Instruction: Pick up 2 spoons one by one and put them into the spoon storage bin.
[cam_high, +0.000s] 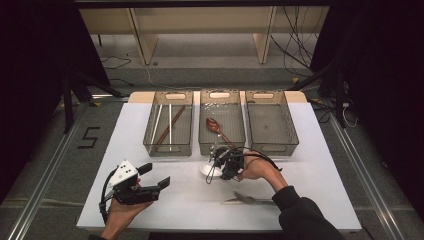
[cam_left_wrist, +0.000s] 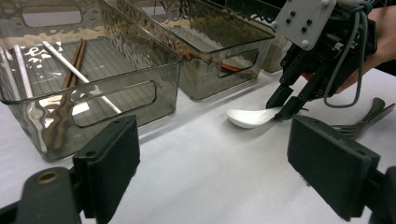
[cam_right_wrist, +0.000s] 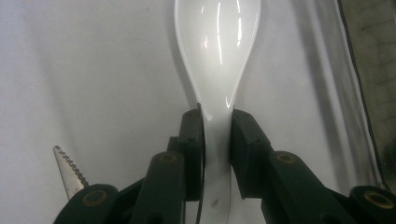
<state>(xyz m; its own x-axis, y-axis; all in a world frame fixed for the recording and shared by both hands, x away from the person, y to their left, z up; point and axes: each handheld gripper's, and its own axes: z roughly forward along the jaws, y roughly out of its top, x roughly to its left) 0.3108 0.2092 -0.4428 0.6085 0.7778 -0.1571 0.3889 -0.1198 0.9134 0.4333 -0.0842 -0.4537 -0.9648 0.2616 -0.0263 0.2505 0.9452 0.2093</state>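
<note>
Right gripper view: the glossy white ceramic soup spoon (cam_right_wrist: 217, 60), bowl at twelve o'clock, is clamped by its handle in the right gripper (cam_right_wrist: 217, 149), seemingly for lifting toward the smoky transparent plastic bins (cam_high: 222, 125), while the left gripper (cam_left_wrist: 215, 172) is held unclenched and idle.

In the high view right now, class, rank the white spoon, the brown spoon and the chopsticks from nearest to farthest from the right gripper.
1. White spoon: held in the right gripper, on the table.
2. Brown spoon: in the middle bin, just beyond.
3. Chopsticks: in the left bin, farthest.
</note>
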